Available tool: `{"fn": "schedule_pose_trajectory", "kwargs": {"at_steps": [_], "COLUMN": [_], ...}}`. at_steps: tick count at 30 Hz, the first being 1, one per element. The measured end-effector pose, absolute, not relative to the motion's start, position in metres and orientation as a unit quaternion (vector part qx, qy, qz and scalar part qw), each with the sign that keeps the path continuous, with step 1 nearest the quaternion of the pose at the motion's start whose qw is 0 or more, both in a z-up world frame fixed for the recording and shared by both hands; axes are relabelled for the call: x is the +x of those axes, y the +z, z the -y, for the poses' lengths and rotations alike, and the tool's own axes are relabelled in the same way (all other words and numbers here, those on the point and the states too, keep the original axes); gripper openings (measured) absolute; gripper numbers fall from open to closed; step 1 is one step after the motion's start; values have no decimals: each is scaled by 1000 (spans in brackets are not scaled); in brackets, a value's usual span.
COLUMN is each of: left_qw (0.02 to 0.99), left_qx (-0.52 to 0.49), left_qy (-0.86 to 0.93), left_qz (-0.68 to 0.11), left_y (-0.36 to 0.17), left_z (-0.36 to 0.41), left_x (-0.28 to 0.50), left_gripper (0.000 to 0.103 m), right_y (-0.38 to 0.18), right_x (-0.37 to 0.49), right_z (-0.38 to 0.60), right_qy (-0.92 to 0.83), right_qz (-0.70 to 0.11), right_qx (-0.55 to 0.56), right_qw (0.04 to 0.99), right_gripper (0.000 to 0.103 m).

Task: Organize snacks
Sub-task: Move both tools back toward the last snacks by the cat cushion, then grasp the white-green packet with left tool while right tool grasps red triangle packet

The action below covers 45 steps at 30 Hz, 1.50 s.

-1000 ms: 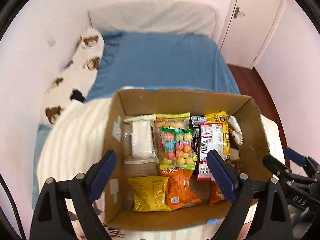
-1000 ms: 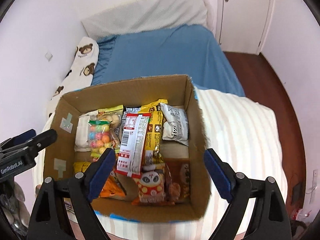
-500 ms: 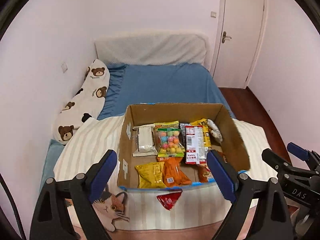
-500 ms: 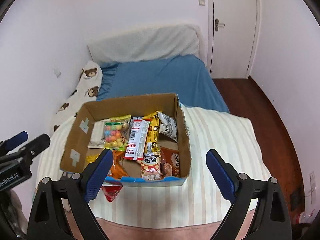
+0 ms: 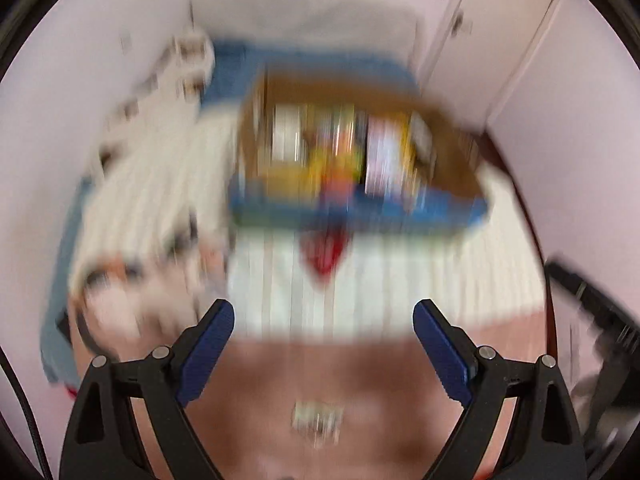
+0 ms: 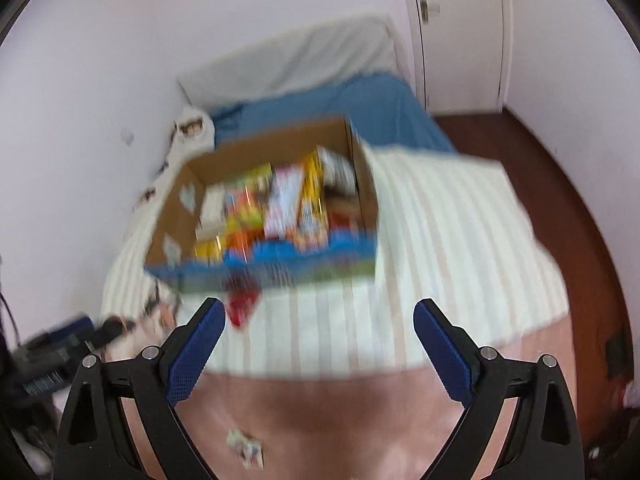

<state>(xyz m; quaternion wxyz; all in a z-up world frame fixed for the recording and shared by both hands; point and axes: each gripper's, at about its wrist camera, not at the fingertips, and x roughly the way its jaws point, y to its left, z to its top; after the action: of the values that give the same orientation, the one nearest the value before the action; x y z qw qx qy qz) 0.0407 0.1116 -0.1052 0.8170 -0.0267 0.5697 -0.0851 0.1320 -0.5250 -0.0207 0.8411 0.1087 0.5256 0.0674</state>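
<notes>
Both views are motion-blurred. A cardboard box (image 5: 452,168) full of several snack packets (image 5: 336,152) sits on a striped blanket on the bed; it also shows in the right wrist view (image 6: 176,204). A red packet (image 5: 326,252) lies on the blanket in front of the box, seen too in the right wrist view (image 6: 240,306). My left gripper (image 5: 324,314) is open and empty, well back from the box. My right gripper (image 6: 320,312) is open and empty, also back from it.
The striped blanket (image 6: 460,248) covers the near bed, with pink bedding (image 6: 320,412) at its foot. Blue sheet (image 6: 360,104) and a bear-print pillow (image 6: 192,128) lie behind the box. A door (image 6: 460,32) and wooden floor (image 6: 560,184) are to the right.
Both grippers have pulled back and away from the box, which now looks smaller and farther. The red packet and pink bedding have come into view. Both grippers stay open.
</notes>
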Motion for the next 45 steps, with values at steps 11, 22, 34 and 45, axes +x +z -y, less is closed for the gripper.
{"fn": "schedule_pose_trajectory", "kwargs": {"at_steps": [11, 22, 34, 45], "left_qw": [620, 658, 720, 711], "left_qx": [-142, -167, -181, -168], "left_qy": [-108, -61, 11, 5], "left_qz": [-764, -732, -670, -682], "left_y": [-307, -317, -284, -285], "left_z": [-111, -134, -212, -225], "left_x": [-25, -14, 67, 88], "left_gripper": [91, 44, 44, 46], "right_y": [-154, -173, -190, -231], "right_x": [74, 76, 174, 219], "right_z": [520, 491, 408, 378], "right_qy": [74, 112, 162, 142], "right_qz": [-654, -671, -614, -608], "right_qx": [125, 109, 176, 220], "right_qw": [742, 725, 752, 750], "right_gripper": [97, 97, 97, 46]}}
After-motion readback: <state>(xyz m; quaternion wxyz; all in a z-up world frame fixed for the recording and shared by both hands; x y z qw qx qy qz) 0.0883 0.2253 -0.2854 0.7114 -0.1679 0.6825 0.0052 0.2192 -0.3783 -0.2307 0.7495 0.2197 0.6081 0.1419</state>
